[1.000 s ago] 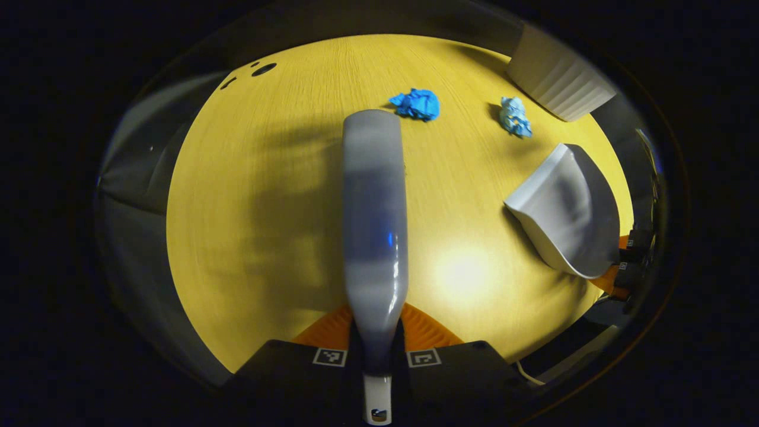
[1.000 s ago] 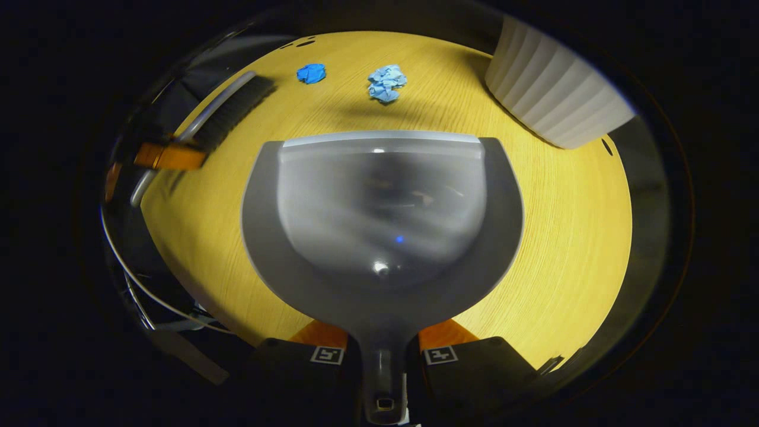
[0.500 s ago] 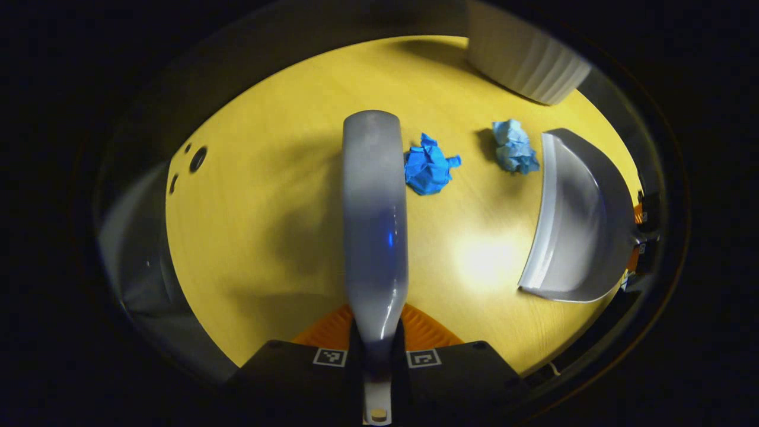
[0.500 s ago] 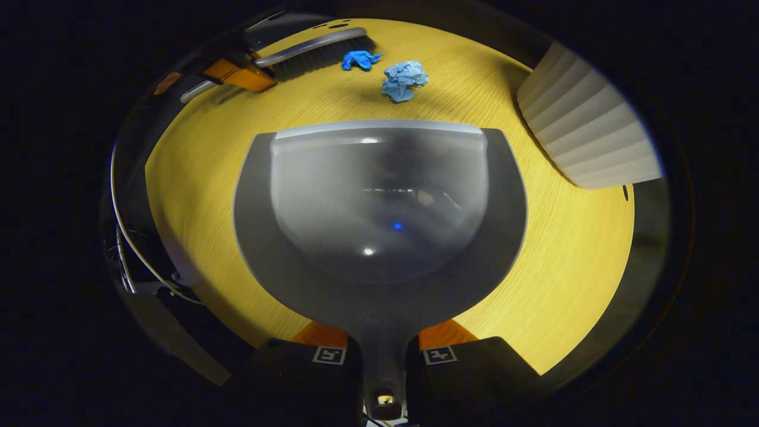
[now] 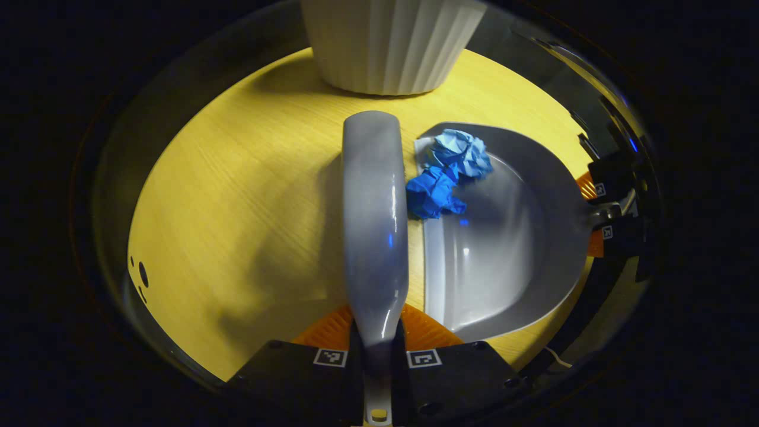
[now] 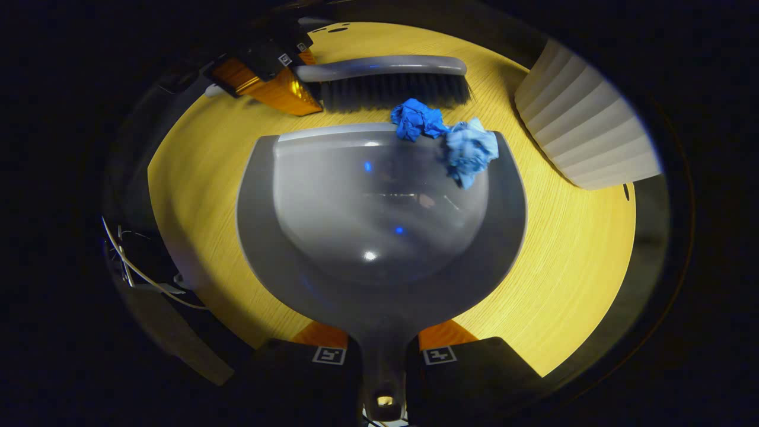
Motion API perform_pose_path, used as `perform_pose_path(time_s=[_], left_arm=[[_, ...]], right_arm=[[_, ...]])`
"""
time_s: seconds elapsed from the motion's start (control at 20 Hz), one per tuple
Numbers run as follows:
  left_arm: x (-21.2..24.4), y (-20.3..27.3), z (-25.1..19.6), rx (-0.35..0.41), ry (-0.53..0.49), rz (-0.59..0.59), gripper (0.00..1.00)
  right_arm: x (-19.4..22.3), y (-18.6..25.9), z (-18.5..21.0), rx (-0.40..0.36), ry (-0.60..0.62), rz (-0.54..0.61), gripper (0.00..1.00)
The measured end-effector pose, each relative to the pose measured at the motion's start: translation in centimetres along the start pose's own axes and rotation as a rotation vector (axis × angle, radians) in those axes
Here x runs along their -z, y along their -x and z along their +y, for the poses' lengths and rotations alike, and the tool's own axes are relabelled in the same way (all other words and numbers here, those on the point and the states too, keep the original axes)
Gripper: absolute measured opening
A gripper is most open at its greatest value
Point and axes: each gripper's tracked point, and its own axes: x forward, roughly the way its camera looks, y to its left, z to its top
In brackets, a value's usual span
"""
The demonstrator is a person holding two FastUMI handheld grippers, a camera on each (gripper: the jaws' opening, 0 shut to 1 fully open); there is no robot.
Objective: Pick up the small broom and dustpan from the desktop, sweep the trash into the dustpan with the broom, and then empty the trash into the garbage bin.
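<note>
Desktop (image 6: 569, 284) of yellow wood grain, dimly lit, dark beyond its edge — a ribbed white garbage bin (image 5: 391, 44) stands on it. Left gripper (image 5: 376, 356) clamps the broom (image 5: 373, 219); right gripper (image 6: 384, 356) clamps the dustpan (image 6: 379, 237). Dark blue wad (image 6: 417, 120) sits at the pan's lip against the bristles — pale blue wad (image 6: 471, 149) just inside.

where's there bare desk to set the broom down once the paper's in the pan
Bare desktop lies on the broom's far side from the dustpan, out to the table edge. It is crowded where both blue paper wads sit at the pan's lip, with the white ribbed bin close by.
</note>
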Motion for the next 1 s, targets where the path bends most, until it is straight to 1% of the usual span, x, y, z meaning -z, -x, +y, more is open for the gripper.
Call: perform_pose_path(time_s=[0.15, 0.2, 0.25, 0.35, 0.45, 0.55, 0.6, 0.65, 0.7, 0.75, 0.8, 0.9, 0.95, 1.0], left_arm=[[-0.2, 1.2, -0.9, 0.082, 0.049, -0.009, 0.22], [-0.5, 1.6, -0.9, 0.096, 0.077, -0.019, 0.22], [-0.2, 1.6, -0.8, 0.098, 0.106, -0.029, 0.22], [0.5, 2.2, -0.3, 0.068, 0.145, -0.048, 0.22], [1.2, 2.2, 1.7, -0.010, 0.173, -0.049, 0.22], [3.0, 2.3, 4.1, -0.091, 0.210, -0.031, 0.22], [3.9, 2.2, 5.0, -0.115, 0.240, -0.016, 0.22], [4.6, 1.8, 5.4, -0.131, 0.267, -0.002, 0.25], [5.2, 1.6, 5.7, -0.144, 0.290, 0.013, 0.25], [5.7, 1.2, 6.0, -0.156, 0.309, 0.029, 0.22], [5.2, 1.0, 5.9, -0.159, 0.318, 0.006, 0.22], [4.7, 0.9, 6.1, -0.164, 0.315, 0.008, 0.22], [5.0, 1.0, 6.0, -0.161, 0.314, 0.020, 0.22], [5.0, 1.0, 6.0, -0.159, 0.318, 0.024, 0.25]], right_arm=[[0.0, 0.5, 0.1, -0.002, 0.002, -0.026, 0.32], [0.0, 0.8, 0.1, -0.003, 0.000, -0.036, 0.32], [-0.1, 0.0, 0.0, -0.003, -0.002, -0.042, 0.32], [-0.2, 0.4, 0.2, -0.001, -0.004, -0.057, 0.32], [-0.3, 0.2, 0.2, 0.003, -0.017, -0.073, 0.32], [-0.6, -0.1, 0.6, 0.008, -0.050, -0.103, 0.32], [-0.9, -0.4, 1.0, 0.011, -0.071, -0.123, 0.32], [-0.9, -0.7, 1.2, 0.015, -0.093, -0.132, 0.32], [-1.2, -0.7, 1.5, 0.018, -0.116, -0.136, 0.32], [-1.6, -0.4, 1.8, 0.017, -0.139, -0.145, 0.32], [-2.1, 0.2, 2.2, 0.016, -0.155, -0.158, 0.32], [-2.2, 0.6, 2.5, 0.016, -0.174, -0.173, 0.32], [-2.1, 0.4, 2.5, 0.012, -0.187, -0.172, 0.32], [-2.2, 0.9, 2.6, 0.007, -0.200, -0.163, 0.32]])
